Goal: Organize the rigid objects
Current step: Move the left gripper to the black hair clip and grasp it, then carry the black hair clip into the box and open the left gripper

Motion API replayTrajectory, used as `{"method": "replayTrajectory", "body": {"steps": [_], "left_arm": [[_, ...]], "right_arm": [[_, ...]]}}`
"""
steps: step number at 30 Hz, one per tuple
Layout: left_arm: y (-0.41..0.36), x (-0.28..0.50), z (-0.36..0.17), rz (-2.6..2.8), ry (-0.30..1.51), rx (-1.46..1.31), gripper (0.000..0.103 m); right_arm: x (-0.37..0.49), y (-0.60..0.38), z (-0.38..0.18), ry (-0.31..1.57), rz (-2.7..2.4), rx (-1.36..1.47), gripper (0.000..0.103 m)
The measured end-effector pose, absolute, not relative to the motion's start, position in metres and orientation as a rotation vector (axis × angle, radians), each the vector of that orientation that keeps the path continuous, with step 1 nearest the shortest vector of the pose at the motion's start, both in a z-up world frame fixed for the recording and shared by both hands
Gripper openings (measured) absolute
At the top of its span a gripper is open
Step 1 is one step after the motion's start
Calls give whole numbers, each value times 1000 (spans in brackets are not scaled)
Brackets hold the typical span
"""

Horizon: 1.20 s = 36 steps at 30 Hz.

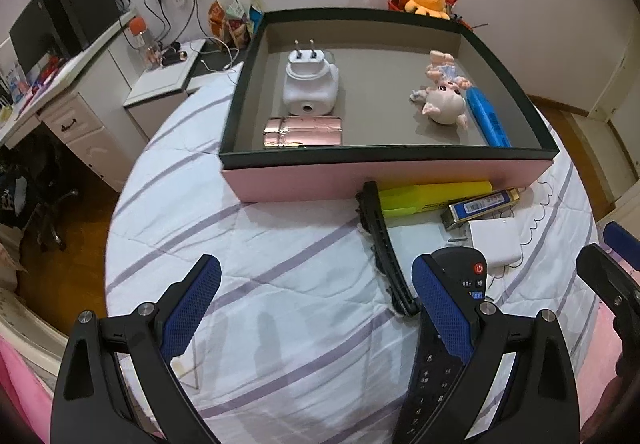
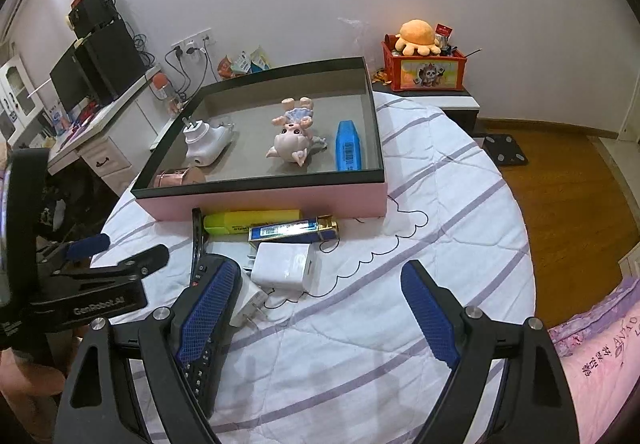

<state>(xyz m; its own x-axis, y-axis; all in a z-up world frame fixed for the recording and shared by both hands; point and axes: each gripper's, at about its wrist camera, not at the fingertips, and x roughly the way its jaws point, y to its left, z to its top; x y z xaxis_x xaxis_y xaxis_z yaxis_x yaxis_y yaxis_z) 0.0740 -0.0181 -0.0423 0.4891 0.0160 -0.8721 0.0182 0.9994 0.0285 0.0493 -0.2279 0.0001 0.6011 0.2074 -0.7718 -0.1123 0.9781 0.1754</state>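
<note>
Over the bedspread, both tongs [image 1: 316, 304] [image 2: 322, 308] gape wide; neither holds anything.

Inside the pink matt cardboard box [image 1: 384, 176], a rose-gold glossy metallic cylinder [image 1: 303, 131] shines. Before the box, the striped white quilted cloth bedspread [image 1: 280, 284] looks soft.

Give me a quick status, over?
Left gripper and right gripper open, empty. Pink box part-filled; remote, yellow highlighter on bed. Nothing blocking.
</note>
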Motion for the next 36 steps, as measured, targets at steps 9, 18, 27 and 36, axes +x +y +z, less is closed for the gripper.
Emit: {"method": "replayTrajectory", "body": {"steps": [9, 18, 27, 36], "left_arm": [[-25, 103, -68, 0, 1143, 5, 95], [-25, 122, -90, 14, 1218, -58, 81], [-9, 121, -83, 11, 1197, -82, 23], [-5, 112, -74, -70, 1164, -93, 15]], "right_arm": [[66, -227, -9, 926, 196, 116, 87], [88, -237, -23, 955, 195, 147, 87], [96, -235, -28, 966, 206, 157, 87], [93, -228, -25, 964, 214, 145, 87]]}}
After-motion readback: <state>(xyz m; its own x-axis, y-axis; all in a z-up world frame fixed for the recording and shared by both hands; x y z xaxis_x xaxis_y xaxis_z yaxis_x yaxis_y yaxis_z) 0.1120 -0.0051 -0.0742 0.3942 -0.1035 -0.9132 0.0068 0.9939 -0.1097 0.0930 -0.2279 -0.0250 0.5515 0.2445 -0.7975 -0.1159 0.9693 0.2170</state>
